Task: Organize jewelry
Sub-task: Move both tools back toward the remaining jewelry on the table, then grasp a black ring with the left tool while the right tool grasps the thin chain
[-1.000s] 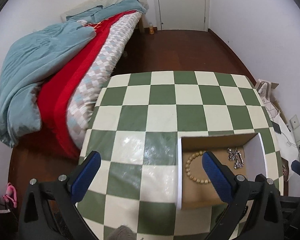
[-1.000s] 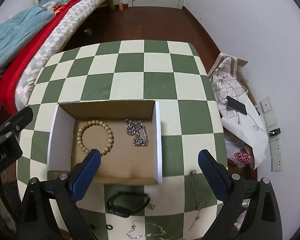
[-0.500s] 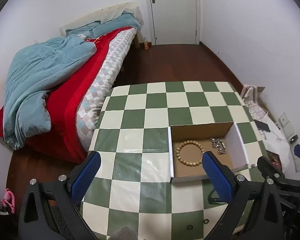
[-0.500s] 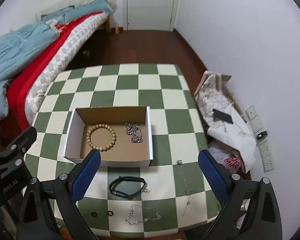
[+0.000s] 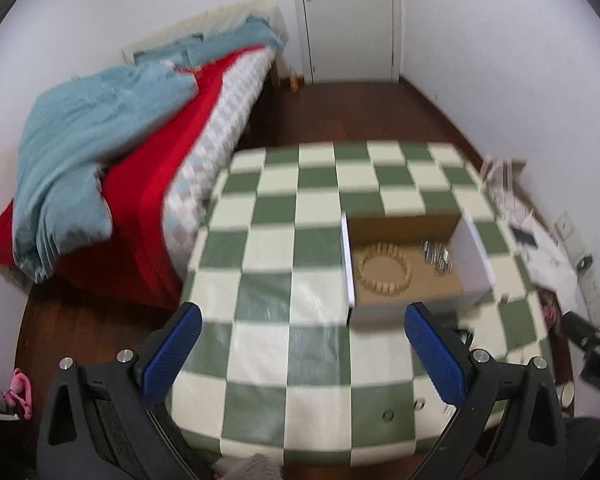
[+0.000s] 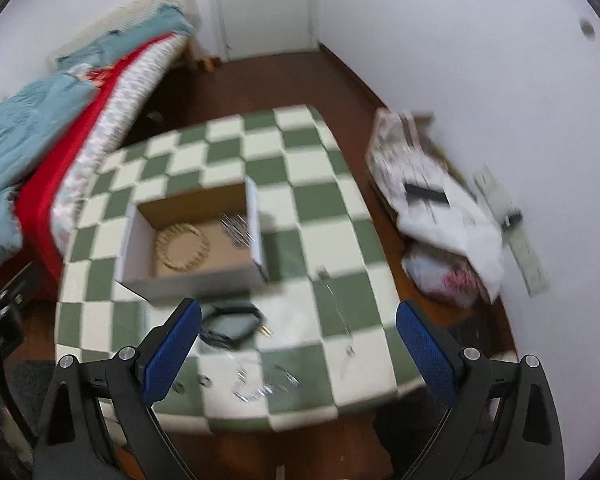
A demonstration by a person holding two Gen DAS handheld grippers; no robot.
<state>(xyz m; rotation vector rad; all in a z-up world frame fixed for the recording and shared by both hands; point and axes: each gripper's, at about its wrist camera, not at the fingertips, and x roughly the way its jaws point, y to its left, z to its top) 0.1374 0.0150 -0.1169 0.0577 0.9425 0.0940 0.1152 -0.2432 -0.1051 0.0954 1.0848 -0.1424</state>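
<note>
An open cardboard box (image 6: 256,216) (image 5: 476,256) stands on the green-and-white checkered table (image 6: 308,208) (image 5: 284,264). In it lie a wooden bead bracelet (image 6: 183,247) (image 5: 385,271) and a silver chain (image 6: 236,227) (image 5: 437,257). Outside the box, near the front edge, lie a black bracelet (image 6: 230,326), a thin chain (image 6: 334,304), a silver chain (image 6: 260,390) and small rings (image 5: 388,415). My left gripper (image 5: 306,350) and right gripper (image 6: 298,346) are both open, empty and held high above the table's near side.
A bed with red and blue bedding (image 5: 100,168) stands left of the table. White bags and a phone (image 6: 440,208) lie on the floor to the right by the wall. A closed door (image 5: 348,20) is at the far end. Both views are motion-blurred.
Both grippers have pulled back and up from the box, so the whole table shows. The right view has swung to the right. Both stay open and empty.
</note>
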